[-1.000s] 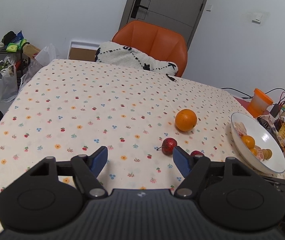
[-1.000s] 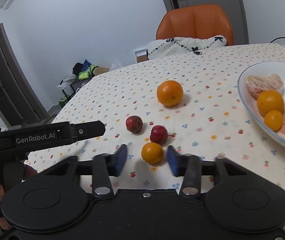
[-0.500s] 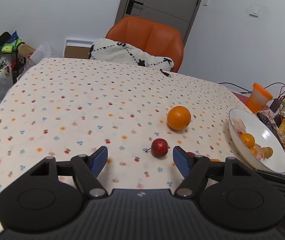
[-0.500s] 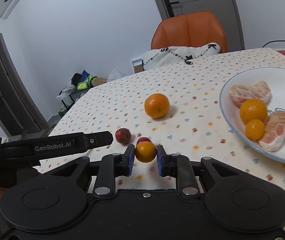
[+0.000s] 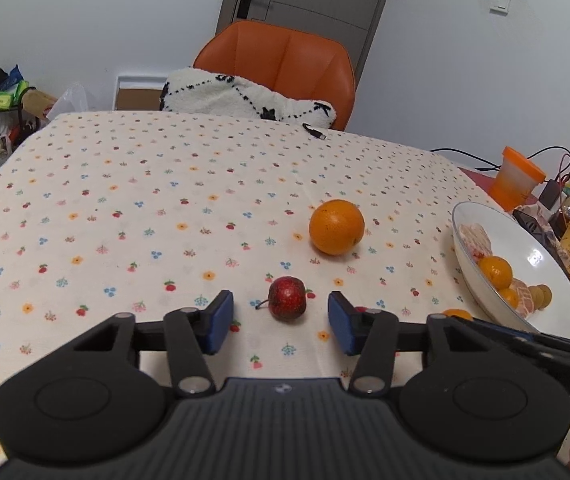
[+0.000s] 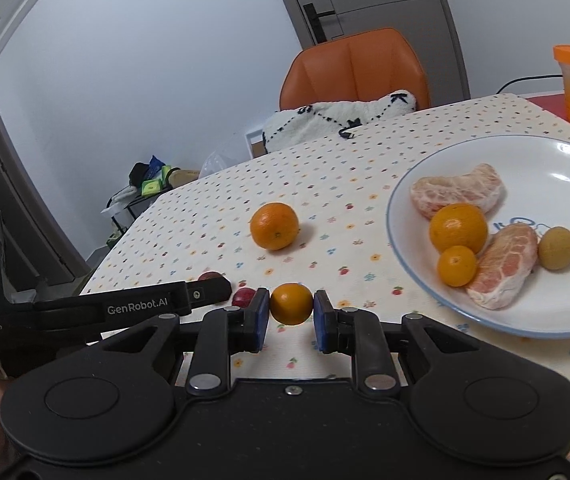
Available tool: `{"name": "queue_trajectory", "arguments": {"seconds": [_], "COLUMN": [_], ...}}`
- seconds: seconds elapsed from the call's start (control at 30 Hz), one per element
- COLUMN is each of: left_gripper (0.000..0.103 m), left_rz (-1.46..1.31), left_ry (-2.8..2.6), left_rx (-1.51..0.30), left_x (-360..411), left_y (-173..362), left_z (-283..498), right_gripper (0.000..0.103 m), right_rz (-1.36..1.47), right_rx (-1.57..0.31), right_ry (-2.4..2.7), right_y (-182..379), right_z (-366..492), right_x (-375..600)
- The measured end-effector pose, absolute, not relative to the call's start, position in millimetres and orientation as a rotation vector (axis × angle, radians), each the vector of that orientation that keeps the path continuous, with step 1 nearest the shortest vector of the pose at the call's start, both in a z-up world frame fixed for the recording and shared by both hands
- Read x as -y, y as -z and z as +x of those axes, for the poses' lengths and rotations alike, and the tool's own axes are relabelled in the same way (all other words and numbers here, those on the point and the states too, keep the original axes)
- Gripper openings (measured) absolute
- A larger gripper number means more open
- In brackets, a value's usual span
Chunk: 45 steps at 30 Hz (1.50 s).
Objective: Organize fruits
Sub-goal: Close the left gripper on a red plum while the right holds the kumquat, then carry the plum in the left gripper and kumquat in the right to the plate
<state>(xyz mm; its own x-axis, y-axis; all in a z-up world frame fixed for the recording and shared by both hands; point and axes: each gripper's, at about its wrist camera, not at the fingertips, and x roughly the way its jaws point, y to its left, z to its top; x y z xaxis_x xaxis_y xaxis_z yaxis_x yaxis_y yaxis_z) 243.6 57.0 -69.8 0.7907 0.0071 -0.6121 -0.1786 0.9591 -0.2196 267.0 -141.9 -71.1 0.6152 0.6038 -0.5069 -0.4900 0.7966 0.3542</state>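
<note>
My right tongs (image 6: 291, 316) clench a small round orange mandarin (image 6: 291, 304) near the white ceramic plate (image 6: 557, 160). My left tongs (image 5: 281, 320) spread wide around a small red fruit (image 5: 287, 299) on the floral-clothed desk (image 5: 125, 200).

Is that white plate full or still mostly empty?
Partly filled. The white plate holds fruit on its near side only; the far part is bare, and a large orange still lies on the tablecloth.

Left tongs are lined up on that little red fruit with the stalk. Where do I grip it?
Grip the red fruit across its round middle, coming straight ahead and low along the tablecloth. The left tongs are open and already bracket it. Its stalk points left, toward the left pad, so close gently there.
</note>
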Motion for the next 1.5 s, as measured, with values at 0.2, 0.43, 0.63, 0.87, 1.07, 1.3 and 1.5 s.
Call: {"name": "queue_trajectory", "arguments": {"seconds": [0.2, 0.43, 0.63, 0.87, 1.07, 1.3, 1.5], "left_gripper": [0.017, 0.017, 0.017, 0.017, 0.017, 0.017, 0.017], "left_rz": [-0.281, -0.266, -0.256, -0.241, -0.232, -0.216, -0.203], "left_ry": [-0.098, -0.102, -0.090, -0.062, -0.032, 0.009, 0.045], "left_rx": [-0.649, -0.627, -0.610, -0.578, -0.563, -0.544, -0.540], "left_x": [-56.2, -51.1, -41.8, -26.2, -6.6, 20.3, 42.9], "left_y": [69.0, 57.8, 49.0, 35.5, 28.5, 19.4, 16.8], "left_z": [245.0, 238.1, 234.9, 236.6, 243.1, 252.9, 263.0], "right_gripper": [0.022, 0.022, 0.022, 0.022, 0.022, 0.022, 0.022], "right_rz": [0.198, 0.211, 0.224, 0.235, 0.234, 0.234, 0.228], "right_rx": [-0.650, -0.636, -0.618, -0.587, -0.570, -0.545, -0.527], "right_ry": [-0.635, -0.634, -0.621, -0.595, -0.569, -0.526, -0.479], "right_y": [71.8, 68.8, 64.6, 56.8, 53.2, 47.7, 45.9], "right_z": [269.4, 267.8, 266.4, 266.8, 268.8, 273.1, 279.8], "right_x": [144.2, 151.8, 161.9, 177.7, 192.3, 213.1, 232.6]}}
